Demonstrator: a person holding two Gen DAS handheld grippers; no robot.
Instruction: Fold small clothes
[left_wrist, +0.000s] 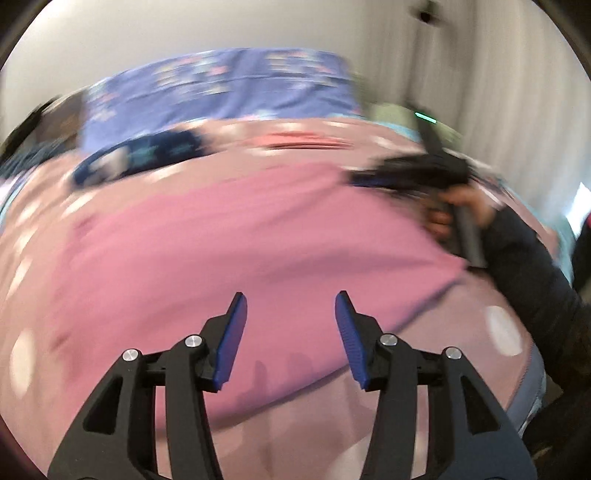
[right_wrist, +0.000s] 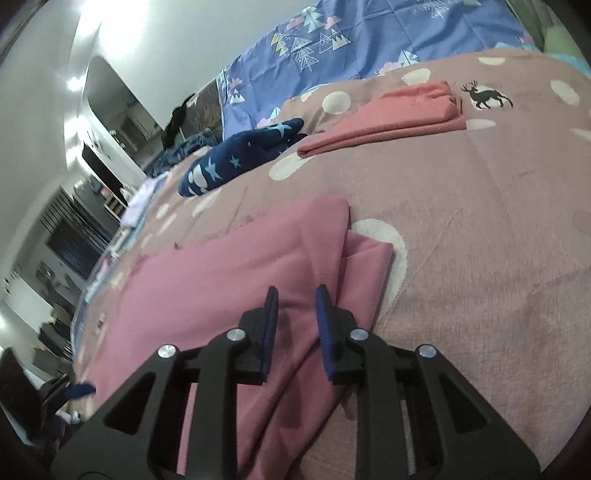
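Observation:
A pink garment (left_wrist: 240, 236) lies spread on the bed; this view is blurred. My left gripper (left_wrist: 291, 295) hovers over its near part, open, with nothing between the blue pads. In the right wrist view the same pink garment (right_wrist: 229, 273) lies with its right edge doubled over into a folded layer (right_wrist: 369, 254). My right gripper (right_wrist: 297, 290) sits low over that edge with a narrow gap between the jaws, and the pads do not press the cloth. The left wrist view also shows the right gripper (left_wrist: 369, 177), held by a hand (left_wrist: 443, 218) in a dark sleeve.
The bedspread (right_wrist: 480, 221) is dusty pink with white dots. A folded coral garment (right_wrist: 399, 118) and a navy star-print garment (right_wrist: 240, 158) lie farther back. A blue patterned sheet (right_wrist: 351, 44) lies behind them. The bed's edge and room furniture are at the left.

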